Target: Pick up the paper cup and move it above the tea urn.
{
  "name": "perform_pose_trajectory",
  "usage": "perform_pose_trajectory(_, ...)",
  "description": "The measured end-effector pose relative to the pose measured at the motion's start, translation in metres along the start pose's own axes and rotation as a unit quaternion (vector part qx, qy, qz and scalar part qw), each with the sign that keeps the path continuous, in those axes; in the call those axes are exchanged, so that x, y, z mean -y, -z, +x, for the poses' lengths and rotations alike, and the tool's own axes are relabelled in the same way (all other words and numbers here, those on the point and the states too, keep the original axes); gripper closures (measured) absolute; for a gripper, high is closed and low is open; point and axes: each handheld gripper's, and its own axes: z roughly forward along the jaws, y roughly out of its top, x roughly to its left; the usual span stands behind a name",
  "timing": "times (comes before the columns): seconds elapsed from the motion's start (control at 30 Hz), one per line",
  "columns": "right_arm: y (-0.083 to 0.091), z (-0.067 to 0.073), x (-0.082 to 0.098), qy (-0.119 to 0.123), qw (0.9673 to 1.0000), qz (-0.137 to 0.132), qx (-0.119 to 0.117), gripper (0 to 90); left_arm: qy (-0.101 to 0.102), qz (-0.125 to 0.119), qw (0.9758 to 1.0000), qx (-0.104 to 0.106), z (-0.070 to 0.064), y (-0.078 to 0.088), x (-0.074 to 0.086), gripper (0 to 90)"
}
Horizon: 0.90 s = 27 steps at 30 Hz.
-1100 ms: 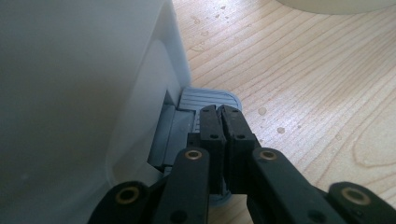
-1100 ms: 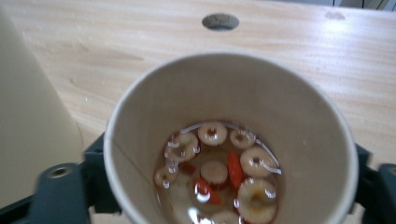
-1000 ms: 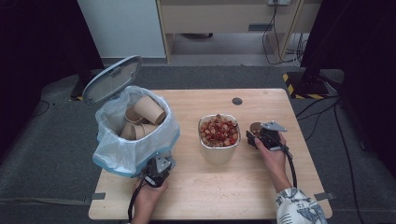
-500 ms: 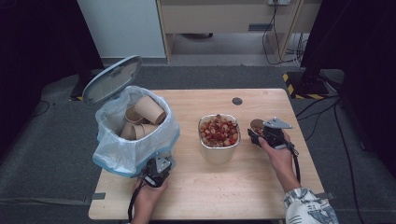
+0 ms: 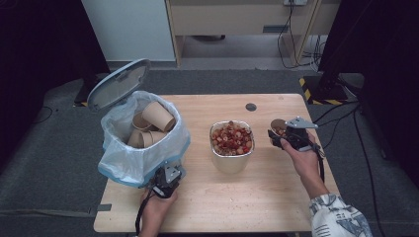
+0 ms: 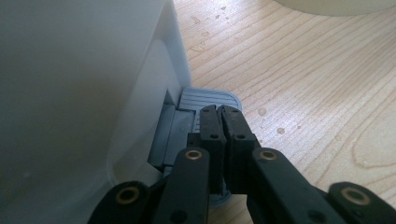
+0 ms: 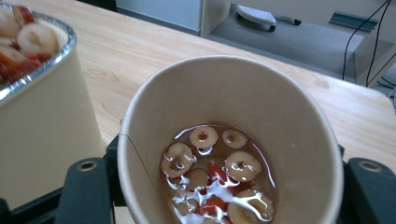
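Cup (image 7: pixel 229 154) sits clamped in my right gripper (image 5: pixel 282 137), whose jaws have just been closing on it, beside the tin (image 5: pixel 231 146) — liquid and fruit slices inside. My left gripper (image 6: pixel 219 122) is shut, pressing the bin (image 5: pixel 141 148) pedal (image 6: pixel 208 99), lid up. Step: emptying the cup. Next I likely pour into the tin — keep it level until over the rim.

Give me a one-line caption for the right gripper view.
Right gripper grips a paper cup of liquid with sliced fruit rings, beside the fruit-filled metal container.
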Motion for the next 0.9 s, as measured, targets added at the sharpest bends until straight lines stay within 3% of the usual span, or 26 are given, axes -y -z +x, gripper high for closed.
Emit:
perform_pose_trajectory(0.6, 0.012, -0.001, -0.037, 0.042, 0.9991, -0.005, -0.004, 32.3, 0.000, 0.001, 1.0000, -0.001, 0.000, 0.000, 0.000, 87.1)
perform_pose_trajectory(0.9, 0.017, -0.004, -0.055, 0.047, 0.9986, -0.023, -0.011, 32.4, -0.002, 0.000, 1.0000, -0.001, -0.001, 0.000, 0.000, 87.1)
